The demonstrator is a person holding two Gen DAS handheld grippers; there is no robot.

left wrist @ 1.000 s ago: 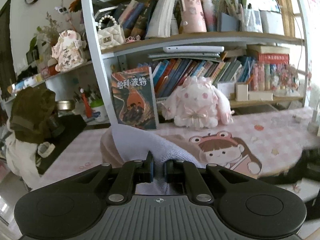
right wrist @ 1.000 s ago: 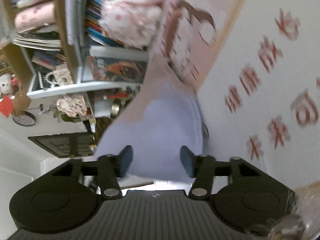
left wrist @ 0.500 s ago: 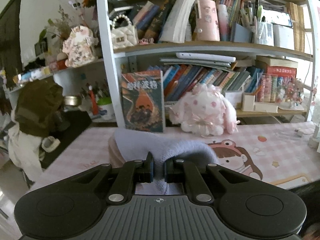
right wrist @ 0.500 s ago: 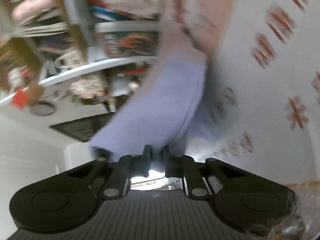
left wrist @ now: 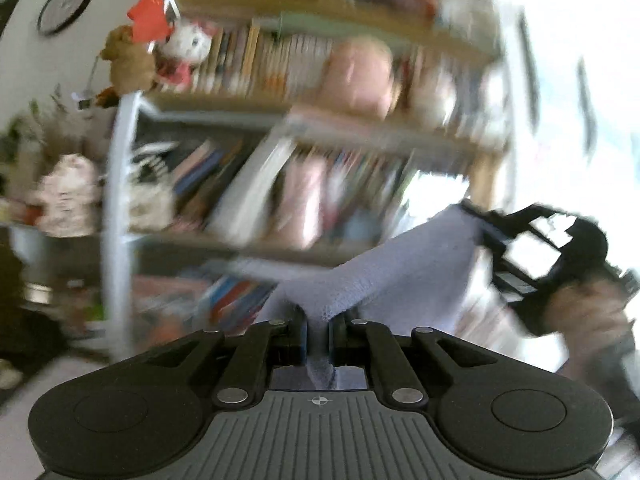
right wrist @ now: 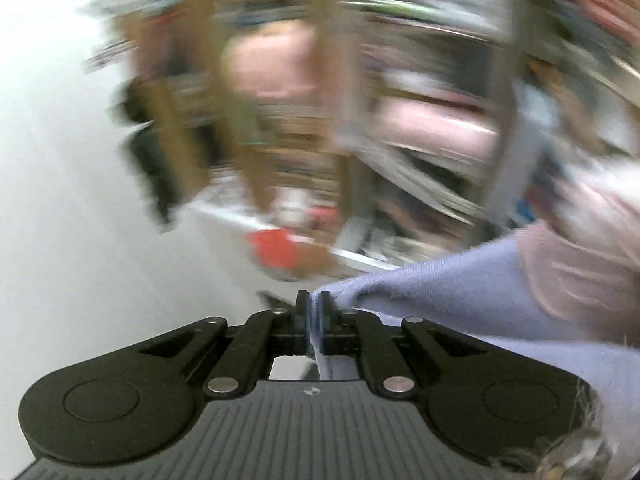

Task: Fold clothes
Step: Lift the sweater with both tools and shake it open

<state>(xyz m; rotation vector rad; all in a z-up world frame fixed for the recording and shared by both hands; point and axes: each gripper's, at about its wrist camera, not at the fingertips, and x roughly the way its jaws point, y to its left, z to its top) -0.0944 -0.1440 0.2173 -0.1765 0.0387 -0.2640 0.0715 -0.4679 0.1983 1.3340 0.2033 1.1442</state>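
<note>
Both your hands have lifted the lilac cloth [left wrist: 404,268] off the table since a second ago. Your left gripper [left wrist: 318,334] pinches its near-left edge; your right gripper [right wrist: 315,320], far right, has just closed, clamping the other edge before the blurred bookshelf [left wrist: 280,128].

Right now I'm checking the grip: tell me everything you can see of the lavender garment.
The lavender garment is soft, fuzzy knit with a pink part beside it. It hangs lifted in front of the bookshelf, stretched between both tools: the left tool pinches one edge, the right tool another. Blur hides finer detail.
</note>
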